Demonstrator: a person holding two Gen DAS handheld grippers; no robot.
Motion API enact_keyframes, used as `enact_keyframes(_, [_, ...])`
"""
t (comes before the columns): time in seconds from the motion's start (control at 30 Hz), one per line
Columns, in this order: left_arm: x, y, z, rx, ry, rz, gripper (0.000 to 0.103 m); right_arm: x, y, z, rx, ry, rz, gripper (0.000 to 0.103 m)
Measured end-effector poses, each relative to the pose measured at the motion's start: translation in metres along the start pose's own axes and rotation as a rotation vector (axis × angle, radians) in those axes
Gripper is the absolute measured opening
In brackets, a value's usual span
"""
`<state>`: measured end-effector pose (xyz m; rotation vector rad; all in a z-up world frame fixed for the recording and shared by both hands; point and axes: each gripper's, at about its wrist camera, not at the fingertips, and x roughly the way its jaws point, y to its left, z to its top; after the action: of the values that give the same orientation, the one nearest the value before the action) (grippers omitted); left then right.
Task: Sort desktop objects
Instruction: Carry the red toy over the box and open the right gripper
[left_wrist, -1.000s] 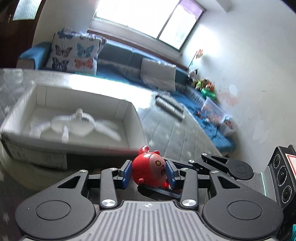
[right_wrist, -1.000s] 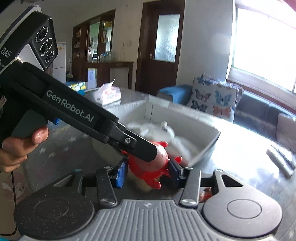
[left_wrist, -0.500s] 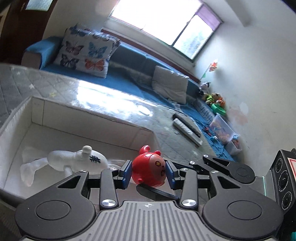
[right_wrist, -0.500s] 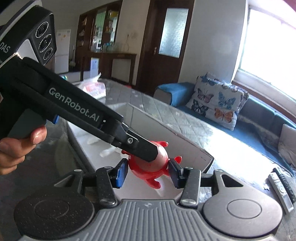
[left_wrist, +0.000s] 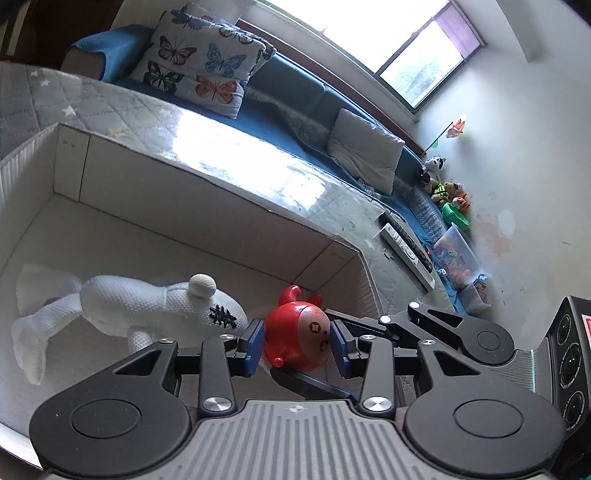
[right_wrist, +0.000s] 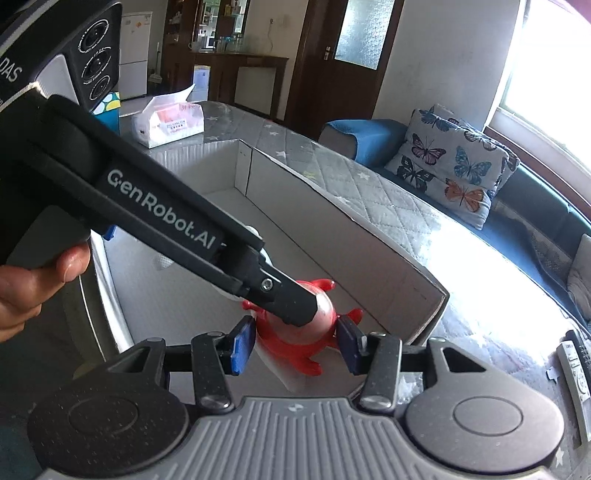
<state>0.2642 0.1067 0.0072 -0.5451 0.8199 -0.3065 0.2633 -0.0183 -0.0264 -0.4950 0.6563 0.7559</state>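
We see a butterfly cushion (left_wrist: 195, 62) on the blue sofa (left_wrist: 295, 99) | a grey pillow (left_wrist: 364, 151) further along it | remote controls (left_wrist: 406, 247) on the desk (left_wrist: 110, 110) | a tissue pack (right_wrist: 168, 123) at the desk's far end | a dark wooden door (right_wrist: 343, 66) behind.

The left gripper (left_wrist: 297, 347) has black linkage arms, silver screws, blue pads (left_wrist: 255, 345) and a grey ribbed base. The right gripper (right_wrist: 295, 347) looks the same. In the right wrist view, the other tool's black body bears white "GenRobot.AI" lettering and three round lenses. The left hand (right_wrist: 33, 284) shows bare skin.
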Motion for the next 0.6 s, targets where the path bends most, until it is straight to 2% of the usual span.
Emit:
enact_keyframes(0.37, [-0.005,-0.004,-0.003,0.003,0.0,-0.005,0.041,-0.016,-0.003,-0.002,0.039,-0.028,-0.012,0.055])
enact_keyframes(0.47, [-0.005,-0.006,-0.004,0.009,0.0,-0.006,0.041,-0.024,-0.004,-0.003,0.053,-0.046,-0.012,0.061])
enact_keyframes(0.6, [-0.005,-0.008,-0.004,0.007,0.0,-0.001,0.041,-0.032,-0.003,-0.005,0.059,-0.063,-0.017,0.061])
